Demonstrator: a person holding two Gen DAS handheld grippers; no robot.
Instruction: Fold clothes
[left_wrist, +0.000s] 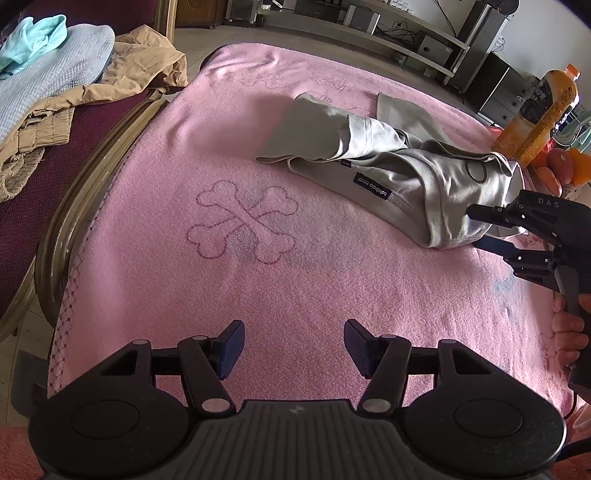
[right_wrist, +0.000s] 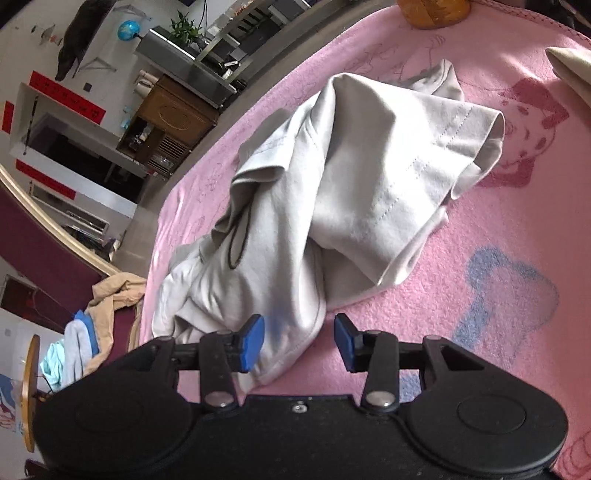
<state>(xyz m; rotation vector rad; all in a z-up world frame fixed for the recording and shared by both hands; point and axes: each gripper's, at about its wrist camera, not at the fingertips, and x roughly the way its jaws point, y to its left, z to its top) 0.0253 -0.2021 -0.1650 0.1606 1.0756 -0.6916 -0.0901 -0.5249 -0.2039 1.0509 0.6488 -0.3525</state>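
Observation:
A light grey garment lies crumpled on the pink towel, toward its far right side. My left gripper hovers open over bare towel near the front edge, well short of the garment. My right gripper comes in from the right, open, with its fingers straddling the garment's near hem. In the right wrist view the grey garment fills the middle, and its lower edge lies between the open blue pads of my right gripper.
A tan garment, a pale blue knit and a mint garment are piled on the maroon seat at left. An orange drink bottle and fruit stand at the towel's far right edge. A hand holds the right gripper.

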